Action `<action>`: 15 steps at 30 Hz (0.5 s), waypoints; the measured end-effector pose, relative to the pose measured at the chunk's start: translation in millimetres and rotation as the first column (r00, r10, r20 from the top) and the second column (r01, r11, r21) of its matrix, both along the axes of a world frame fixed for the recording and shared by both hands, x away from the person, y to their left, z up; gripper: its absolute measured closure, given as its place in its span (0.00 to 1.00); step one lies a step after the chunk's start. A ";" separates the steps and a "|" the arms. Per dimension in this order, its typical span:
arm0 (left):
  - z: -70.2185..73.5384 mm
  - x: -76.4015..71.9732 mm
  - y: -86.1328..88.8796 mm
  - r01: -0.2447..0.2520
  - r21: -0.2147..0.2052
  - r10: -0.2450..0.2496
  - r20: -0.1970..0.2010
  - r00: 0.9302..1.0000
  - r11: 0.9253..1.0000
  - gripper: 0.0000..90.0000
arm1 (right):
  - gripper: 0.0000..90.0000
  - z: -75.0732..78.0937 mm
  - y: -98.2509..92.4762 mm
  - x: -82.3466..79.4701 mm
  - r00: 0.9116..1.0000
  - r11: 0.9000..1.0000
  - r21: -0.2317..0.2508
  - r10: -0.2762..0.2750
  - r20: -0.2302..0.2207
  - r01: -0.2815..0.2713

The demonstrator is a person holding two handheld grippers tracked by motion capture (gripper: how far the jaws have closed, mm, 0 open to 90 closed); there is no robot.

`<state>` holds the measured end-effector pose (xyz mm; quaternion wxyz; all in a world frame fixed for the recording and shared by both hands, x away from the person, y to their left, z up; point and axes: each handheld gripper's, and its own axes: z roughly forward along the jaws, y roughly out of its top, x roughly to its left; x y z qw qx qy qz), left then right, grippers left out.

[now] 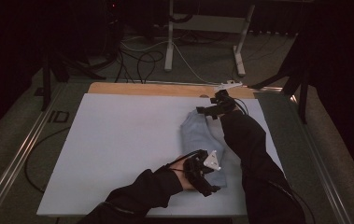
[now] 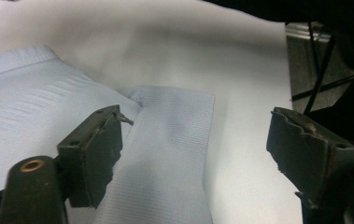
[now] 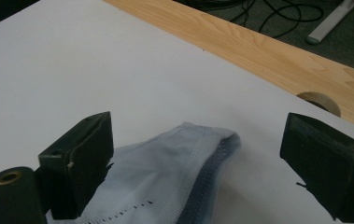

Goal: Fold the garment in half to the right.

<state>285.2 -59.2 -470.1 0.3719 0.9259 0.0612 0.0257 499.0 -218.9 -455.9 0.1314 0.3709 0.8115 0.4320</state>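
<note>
Garment (image 1: pixel 201 140) lies folded, long axis running near-to-far.

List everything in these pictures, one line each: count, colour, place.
folded cloth: one, pale blue, right half of the white board, lying flat between the two tools
white board: one, white, covers most of the table
table: one, light wood, strip showing along the board's far edge, with a round hole near its right end
desk legs: white, on the floor beyond the table
cables: several, black and white, on the floor beyond the table
left tool: one, black, jaws open over the cloth's near end
right tool: one, black, jaws open over the cloth's far end
sleeves: two, black, coming in from the bottom
</note>
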 end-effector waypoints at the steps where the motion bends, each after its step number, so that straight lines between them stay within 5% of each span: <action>1: 0.8 0.9 1.7 0.001 -0.003 -0.001 -0.006 1.000 1.000 0.20 | 0.11 0.8 0.7 -0.5 1.000 1.000 -0.001 0.003 0.003 -0.003; 15: 10.1 10.6 40.3 -0.027 -0.043 0.026 -0.029 0.999 0.999 0.01 | 0.11 5.9 12.1 -9.0 0.999 0.999 -0.003 0.037 0.011 -0.037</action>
